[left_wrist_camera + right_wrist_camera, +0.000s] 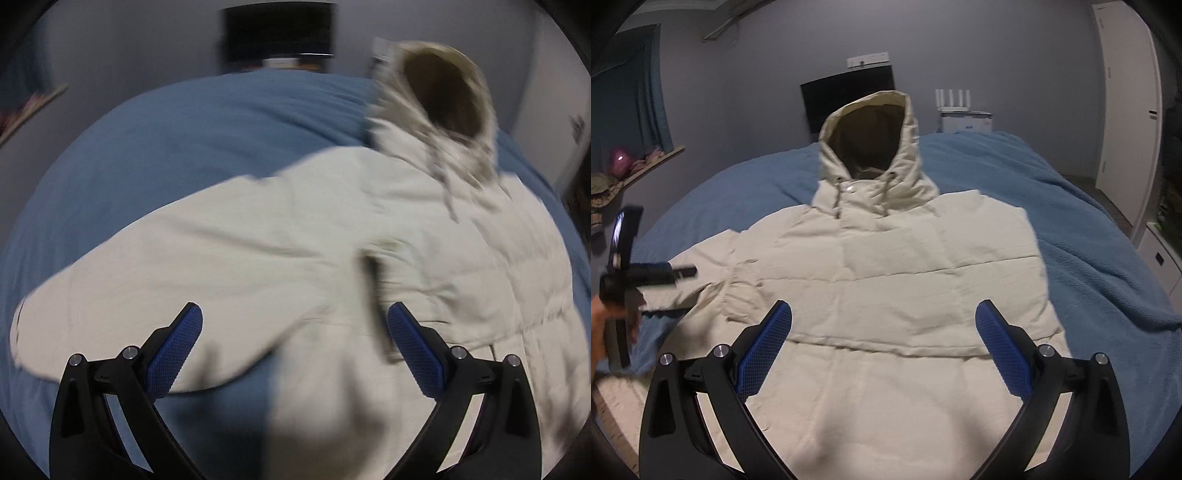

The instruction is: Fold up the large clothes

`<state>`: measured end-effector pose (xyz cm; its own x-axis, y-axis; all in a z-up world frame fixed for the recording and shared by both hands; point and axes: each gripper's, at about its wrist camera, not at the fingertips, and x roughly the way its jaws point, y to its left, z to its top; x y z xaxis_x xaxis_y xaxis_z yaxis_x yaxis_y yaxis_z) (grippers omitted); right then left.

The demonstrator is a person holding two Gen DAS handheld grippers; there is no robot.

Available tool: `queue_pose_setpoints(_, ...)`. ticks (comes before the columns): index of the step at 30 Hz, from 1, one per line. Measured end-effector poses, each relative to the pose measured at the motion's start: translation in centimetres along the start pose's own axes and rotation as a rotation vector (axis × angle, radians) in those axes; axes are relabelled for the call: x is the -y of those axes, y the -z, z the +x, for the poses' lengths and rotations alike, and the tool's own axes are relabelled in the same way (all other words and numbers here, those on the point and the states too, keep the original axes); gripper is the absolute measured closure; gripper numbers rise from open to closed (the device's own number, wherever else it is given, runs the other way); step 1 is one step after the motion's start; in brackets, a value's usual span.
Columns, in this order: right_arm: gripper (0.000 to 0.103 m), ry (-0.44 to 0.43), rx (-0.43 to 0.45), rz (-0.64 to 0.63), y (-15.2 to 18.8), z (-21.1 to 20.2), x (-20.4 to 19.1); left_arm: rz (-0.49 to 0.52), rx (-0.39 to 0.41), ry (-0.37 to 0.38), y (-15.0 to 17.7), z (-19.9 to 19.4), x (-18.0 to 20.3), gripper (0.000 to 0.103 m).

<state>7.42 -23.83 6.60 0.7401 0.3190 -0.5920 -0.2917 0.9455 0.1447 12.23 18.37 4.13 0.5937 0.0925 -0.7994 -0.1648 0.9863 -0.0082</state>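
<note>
While the cream coat (pixel 897 280) lies flat on the blue bed (pixel 1089 229), both tongs hover above it, left tongs (pixel 294 347) and right tongs (pixel 883 345) spread apart, gripping nothing

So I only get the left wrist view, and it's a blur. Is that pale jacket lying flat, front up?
Observer: Yes. The right wrist view shows the cream hooded jacket front up on the blue blanket, with a snap at the collar.
Operator: And the other sleeve?
Observer: No sleeve sticks out on that side. I can't tell where it is tucked.
Operator: Is the other tool holding anything?
Observer: No. The right gripper has its fingers open above the jacket's lower half.
</note>
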Motion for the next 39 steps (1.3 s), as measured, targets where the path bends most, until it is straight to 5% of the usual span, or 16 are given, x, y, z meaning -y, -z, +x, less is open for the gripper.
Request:
queue_pose_setpoints(3,0.007,0.010,-0.017,-0.028,0.4,0.0,-1.0,-0.055,-0.045,-0.077,0.5,-0.2,-4.3,0.006)
queue_pose_setpoints(8,0.007,0.037,-0.045,-0.055,1.0,0.2,-1.7,-0.121,-0.189,-0.103,3.4,1.3,-9.8,0.006)
queue_pose_setpoints(14,0.007,0.060,-0.060,-0.056,1.5,-0.1,-1.5,-0.320,-0.236,-0.040,5.6,2.0,-14.1,0.006)
queue_pose_setpoints(25,0.007,0.074,-0.093,-0.072,2.5,0.8,-1.8,-0.462,-0.152,-0.006,6.1,3.2,-18.3,0.007)
queue_pose_setpoints(31,0.007,0.072,-0.105,-0.085,2.9,1.3,-2.1,-0.488,-0.029,-0.042,5.5,2.2,-19.4,0.007)
queue_pose_setpoints(34,0.007,0.071,-0.115,-0.084,3.0,1.6,-2.1,-0.519,0.028,-0.137,5.5,1.1,-20.6,0.008)
queue_pose_setpoints(39,0.007,0.065,-0.123,-0.088,3.2,1.9,-2.3,-0.712,0.039,-0.097,7.5,0.1,-23.7,0.015)
